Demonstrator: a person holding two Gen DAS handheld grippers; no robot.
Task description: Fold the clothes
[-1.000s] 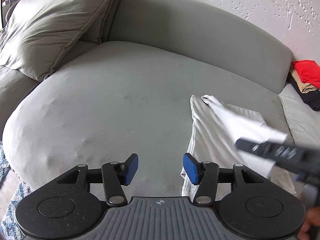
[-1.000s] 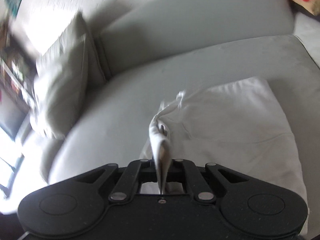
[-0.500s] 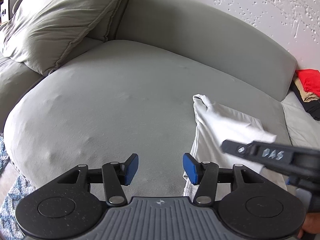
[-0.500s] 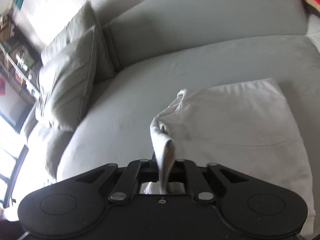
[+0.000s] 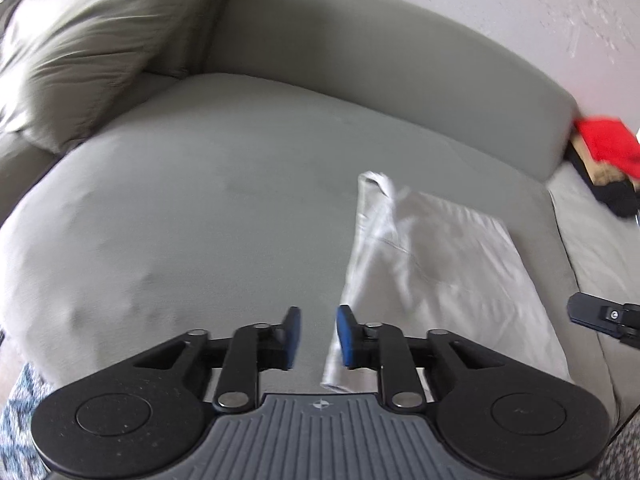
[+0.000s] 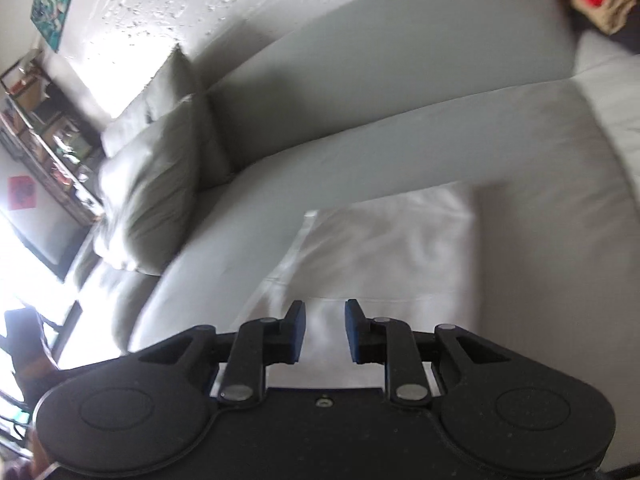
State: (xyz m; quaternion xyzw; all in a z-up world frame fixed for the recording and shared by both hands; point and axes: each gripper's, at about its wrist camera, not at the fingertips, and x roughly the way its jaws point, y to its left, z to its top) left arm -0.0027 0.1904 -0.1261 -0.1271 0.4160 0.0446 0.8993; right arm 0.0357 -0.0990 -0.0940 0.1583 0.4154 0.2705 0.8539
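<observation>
A white garment (image 5: 436, 256) lies folded flat on the grey sofa seat (image 5: 200, 208). In the left wrist view my left gripper (image 5: 318, 334) hovers at the garment's near left edge, its jaws closing with only a narrow gap and nothing between the blue pads. The tip of the other gripper shows at the right edge (image 5: 604, 316). In the right wrist view my right gripper (image 6: 325, 330) hangs above the garment (image 6: 384, 248), its jaws opening and the gap between the pads empty.
Grey cushions (image 5: 92, 40) lean at the sofa's back left. A stack of clothes with a red one on top (image 5: 608, 148) sits on the seat at the far right. A patterned rug (image 5: 16, 404) shows below the sofa's front edge. Shelves (image 6: 52, 148) stand at the left wall.
My right gripper has let go of the white fold it held and pulled back to the right; the cloth now lies flat. My left gripper's jaws have narrowed.
</observation>
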